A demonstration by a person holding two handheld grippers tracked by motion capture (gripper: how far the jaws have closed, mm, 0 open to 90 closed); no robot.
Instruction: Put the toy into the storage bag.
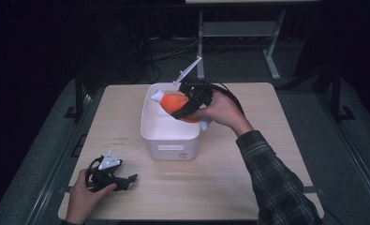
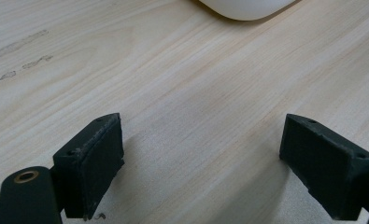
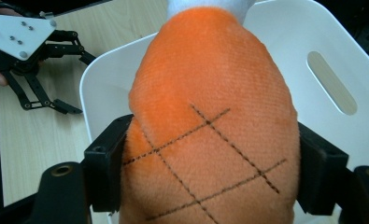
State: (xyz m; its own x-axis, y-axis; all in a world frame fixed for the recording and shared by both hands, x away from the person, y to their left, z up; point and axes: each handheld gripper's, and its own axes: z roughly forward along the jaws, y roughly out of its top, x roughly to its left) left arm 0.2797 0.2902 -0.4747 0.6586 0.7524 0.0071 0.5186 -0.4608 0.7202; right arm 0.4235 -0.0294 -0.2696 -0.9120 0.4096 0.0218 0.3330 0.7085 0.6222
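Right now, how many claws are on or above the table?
2. The left claw rests open near the table's front left corner; the right claw holds an orange plush toy over the white bin.

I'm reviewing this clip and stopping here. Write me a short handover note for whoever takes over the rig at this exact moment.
Right tongs: shut on the orange plush toy, pads pressed into both its sides, held above the white bin.
Left tongs: open, nothing between them, resting low over the wooden table near its front left corner, apart from the bin.
Things: the bin stands mid-table; the toy, orange with white ends and stitched cross lines, hangs over the bin's far right part.
Done: toy grasped and brought over the bin.
Left: probably lower the toy into the bin, open the right tongs and pull clear.
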